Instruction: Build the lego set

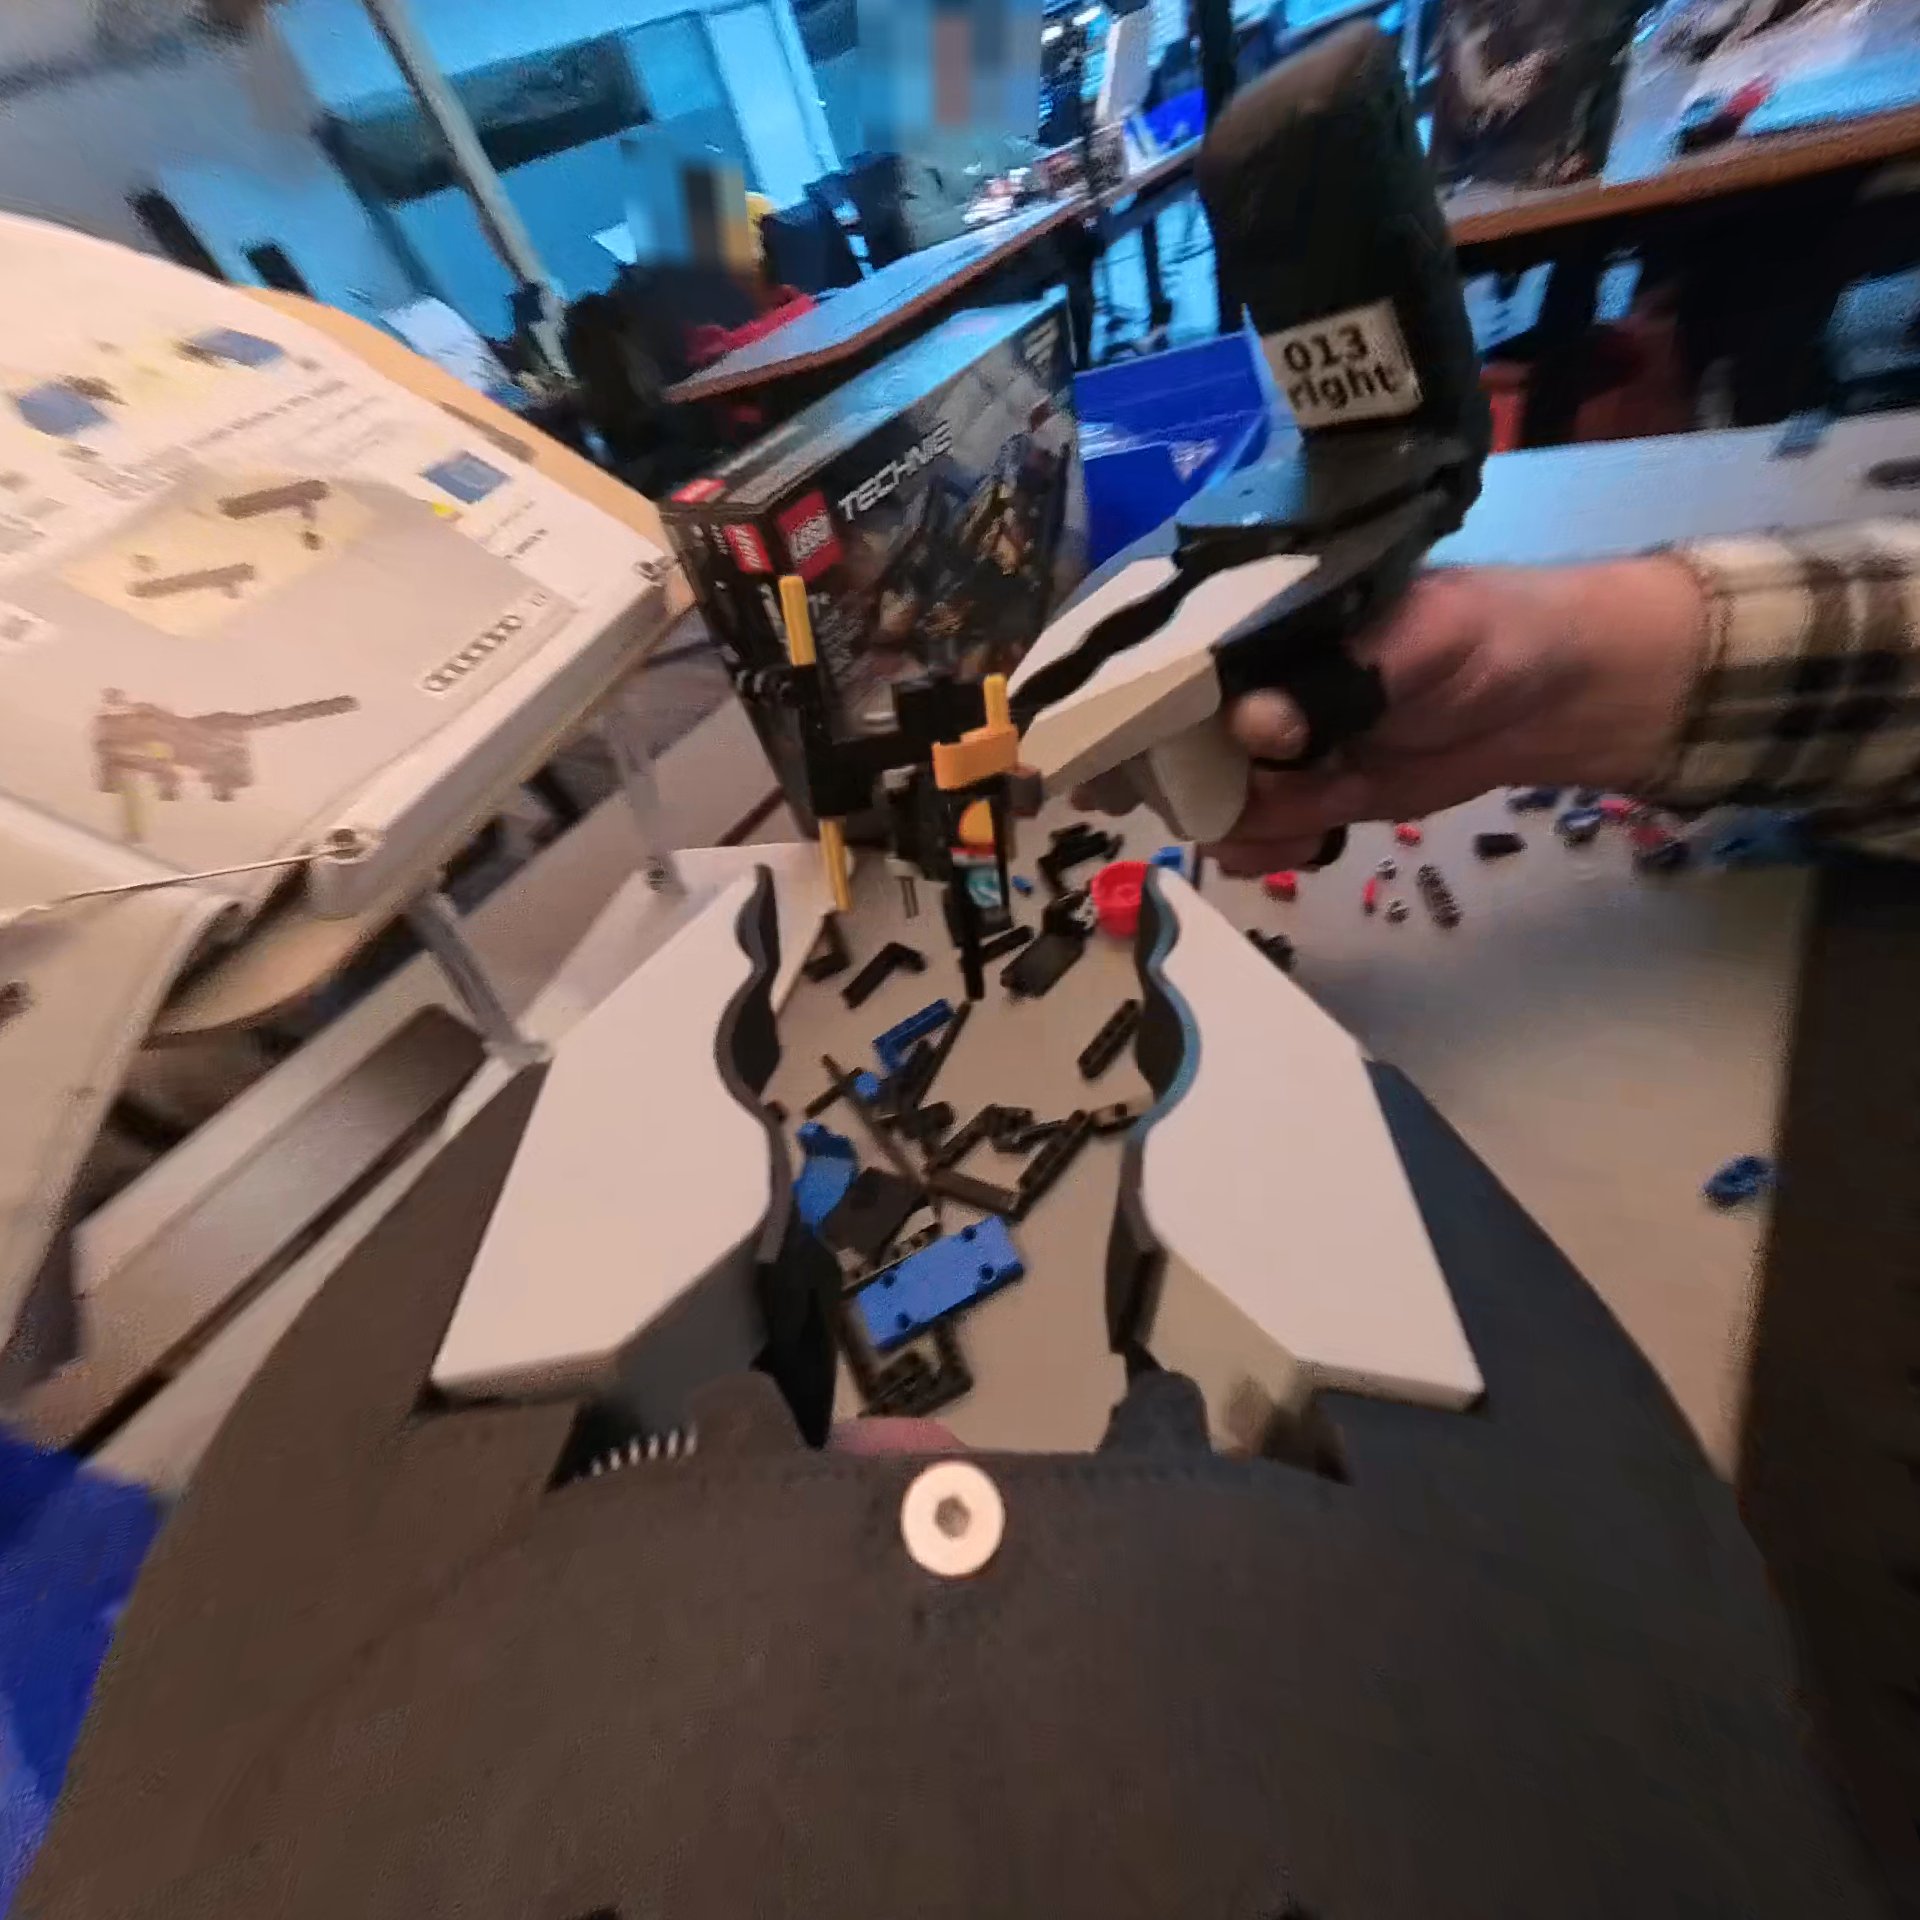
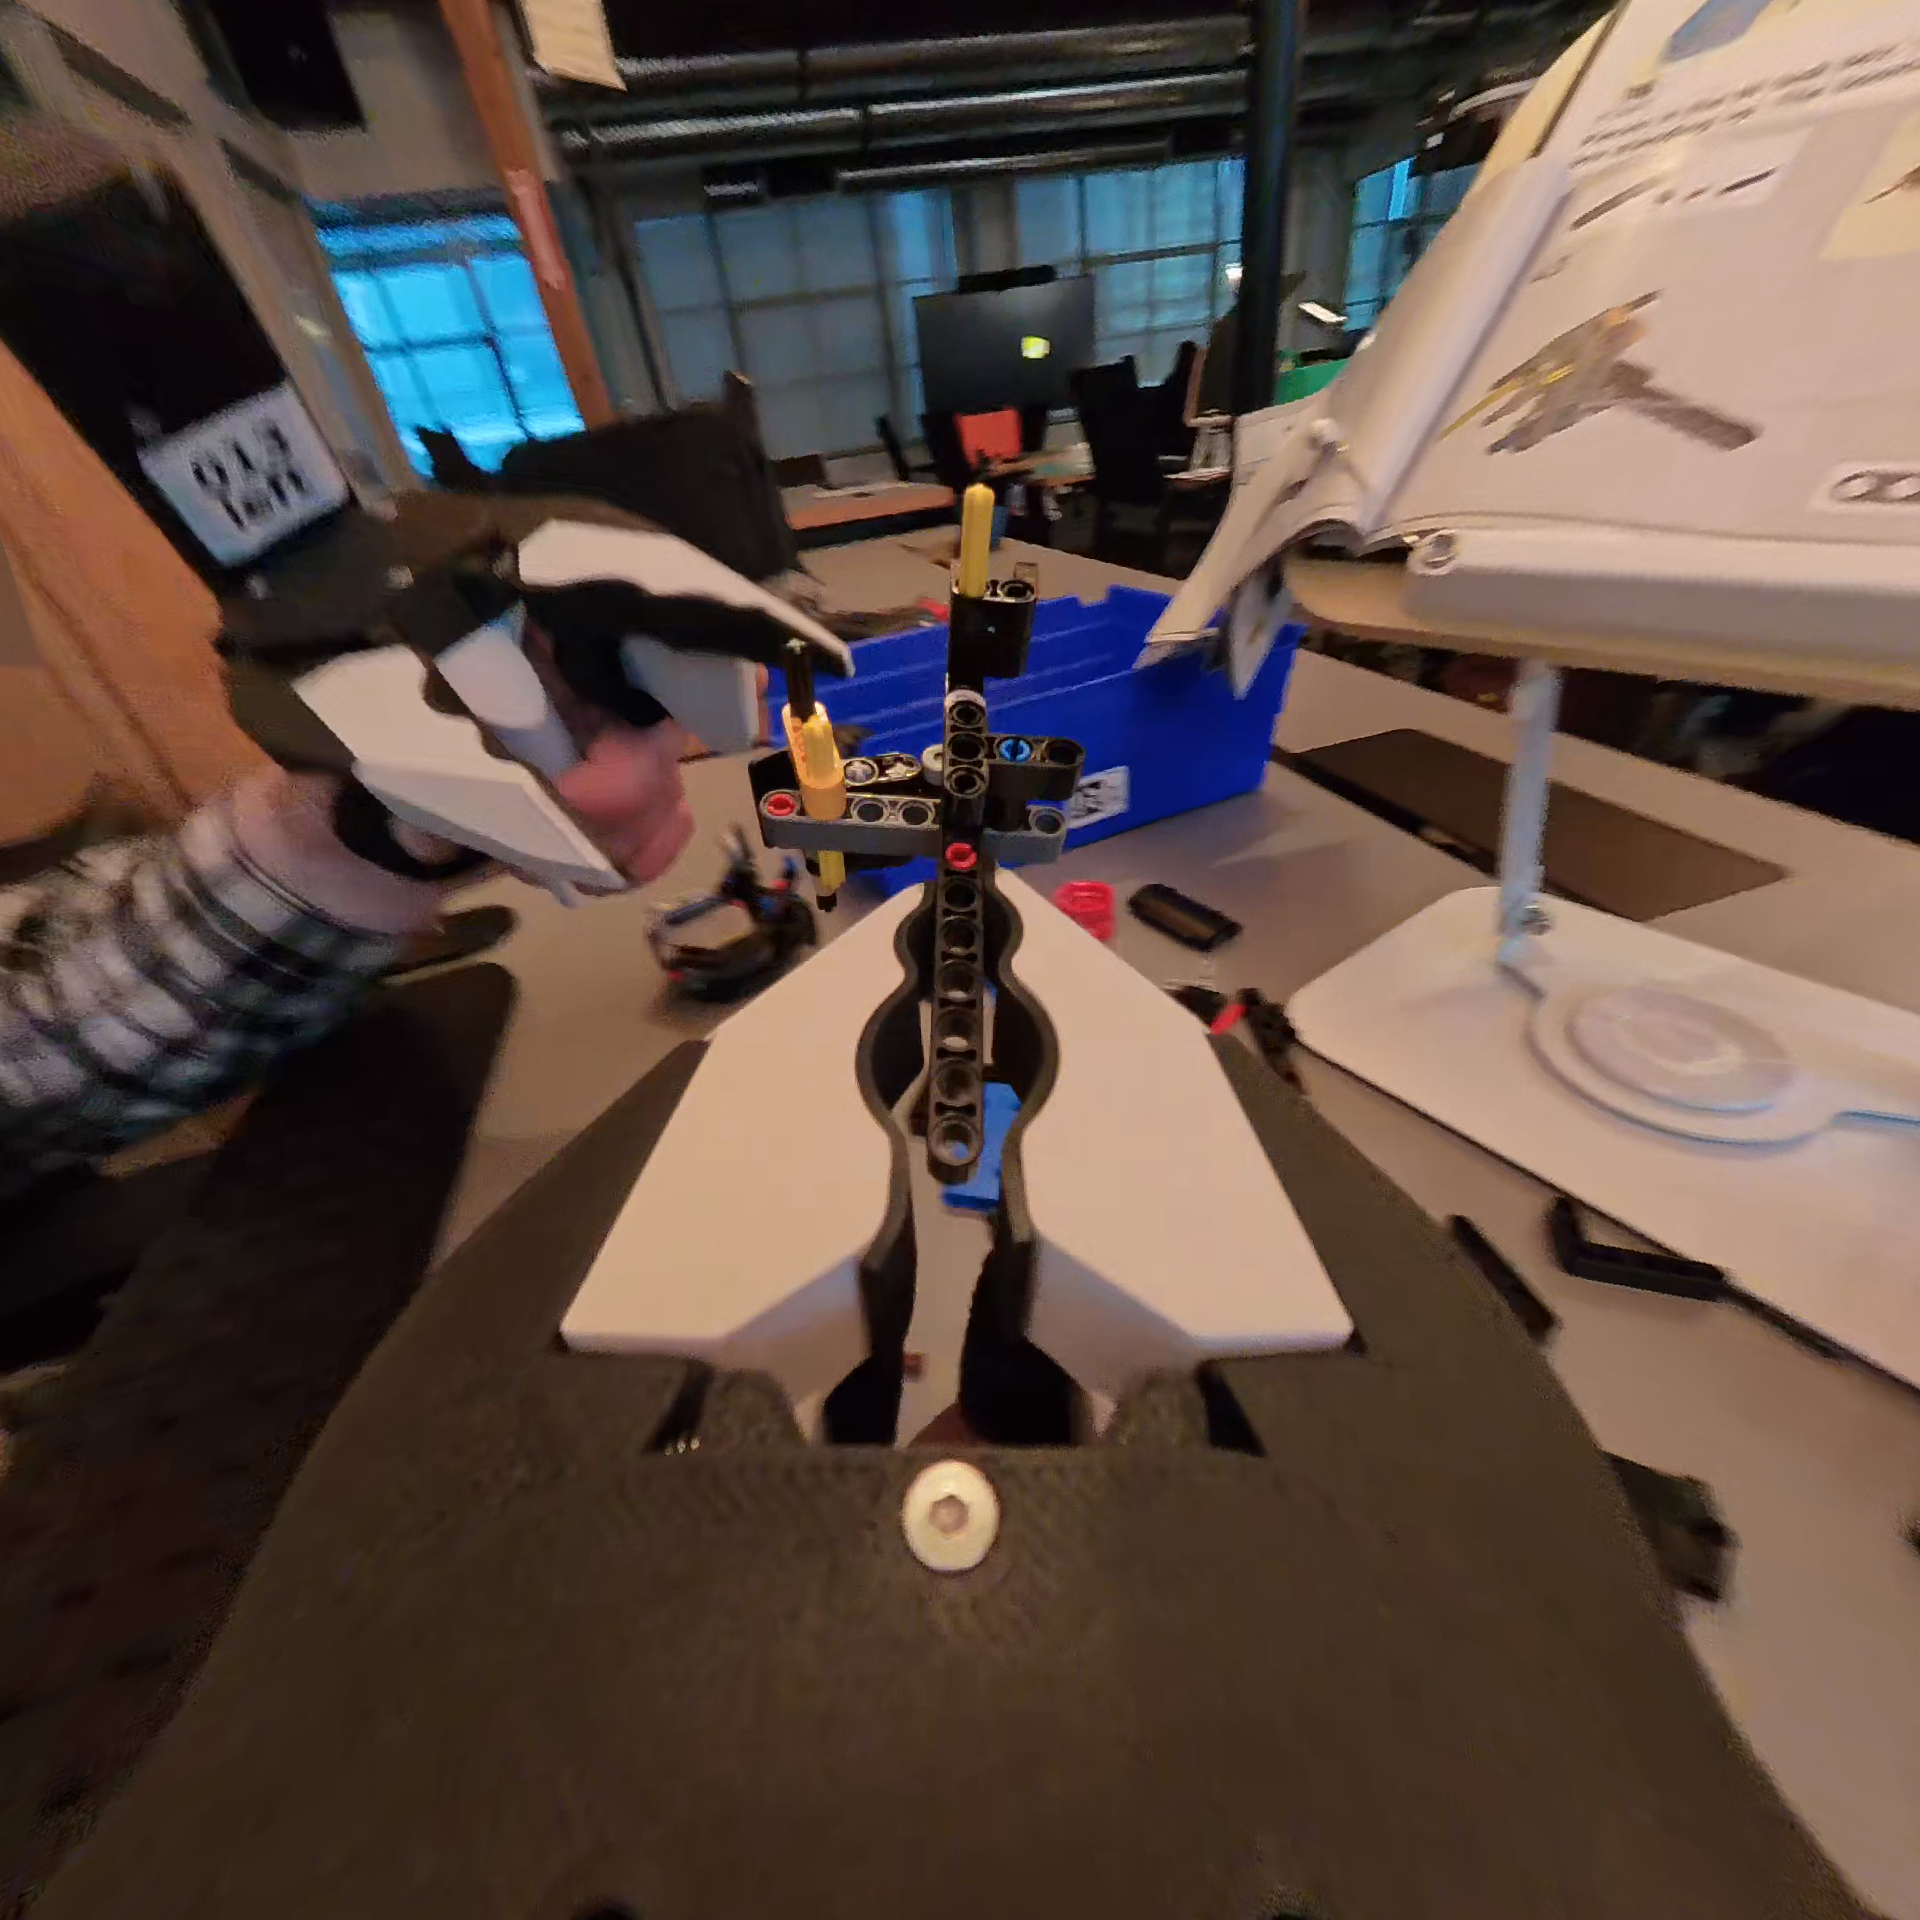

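My right gripper (image 2: 961, 920) is shut on the long black beam (image 2: 956, 1018) of a part-built lego assembly (image 2: 935, 790) and holds it upright above the table. The assembly has black and grey beams, yellow axles (image 2: 975, 540), a yellow-orange connector (image 2: 816, 764), and red and blue pins. In the left wrist view my right gripper (image 1: 1023, 722) grips the assembly (image 1: 935, 800) from the right. My left gripper (image 1: 961, 894) is wide open and holds nothing, with only loose pieces on the table showing between its fingers. In the right wrist view its fingers (image 2: 644, 577) stand apart just left of the yellow connector.
Loose black and blue lego pieces (image 1: 935, 1143) lie scattered on the grey table (image 1: 1455, 1039). A red round piece (image 1: 1117, 894) lies among them. An open instruction booklet (image 1: 260, 582) rests on a white stand (image 2: 1662, 1039). The lego box (image 1: 914, 561) and a blue bin (image 2: 1143, 707) stand behind. There is about 4 centimeters between the tips of the two grippers.
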`<move>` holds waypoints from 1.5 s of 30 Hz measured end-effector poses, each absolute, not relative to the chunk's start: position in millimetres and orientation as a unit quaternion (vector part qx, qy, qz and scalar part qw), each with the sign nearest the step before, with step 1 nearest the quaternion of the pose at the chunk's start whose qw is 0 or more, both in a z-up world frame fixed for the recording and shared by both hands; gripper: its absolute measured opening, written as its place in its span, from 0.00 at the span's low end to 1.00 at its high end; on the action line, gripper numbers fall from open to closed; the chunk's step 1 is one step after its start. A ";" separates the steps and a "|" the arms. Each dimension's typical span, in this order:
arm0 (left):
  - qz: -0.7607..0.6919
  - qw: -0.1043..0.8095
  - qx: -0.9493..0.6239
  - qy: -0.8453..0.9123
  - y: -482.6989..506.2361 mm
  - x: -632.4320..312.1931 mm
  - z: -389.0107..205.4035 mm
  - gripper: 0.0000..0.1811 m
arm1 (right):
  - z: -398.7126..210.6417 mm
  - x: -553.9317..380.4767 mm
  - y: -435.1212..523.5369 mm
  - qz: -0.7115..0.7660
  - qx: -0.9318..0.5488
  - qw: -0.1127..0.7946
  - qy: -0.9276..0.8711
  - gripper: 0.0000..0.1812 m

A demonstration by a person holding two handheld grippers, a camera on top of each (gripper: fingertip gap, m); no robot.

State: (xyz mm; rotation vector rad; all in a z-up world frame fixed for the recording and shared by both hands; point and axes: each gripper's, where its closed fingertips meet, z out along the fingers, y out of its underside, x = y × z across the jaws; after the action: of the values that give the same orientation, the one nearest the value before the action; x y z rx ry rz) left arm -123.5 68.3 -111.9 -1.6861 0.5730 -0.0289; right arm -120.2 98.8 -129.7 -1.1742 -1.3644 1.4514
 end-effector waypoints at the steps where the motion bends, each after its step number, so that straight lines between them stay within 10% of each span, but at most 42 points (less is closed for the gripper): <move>1: -0.037 0.628 -0.738 0.244 72.7 -124.5 -109.8 0.40 | -131.4 -120.8 102.7 0.553 -0.465 0.423 -0.546 0.02; 11: -0.131 0.646 -0.719 0.218 83.6 -121.8 -134.5 0.11 | -137.2 -126.0 101.4 0.466 -0.435 0.505 -0.582 0.02; 45: -0.188 0.638 -0.700 0.260 61.0 -126.6 -147.4 0.08 | -143.8 -123.8 87.7 0.462 -0.409 0.483 -0.621 0.02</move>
State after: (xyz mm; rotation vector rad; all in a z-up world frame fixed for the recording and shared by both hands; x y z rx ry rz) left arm -126.6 61.0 -147.4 -1.5981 0.5928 -0.4299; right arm -123.8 87.7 -143.8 -0.9972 -1.5129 1.1262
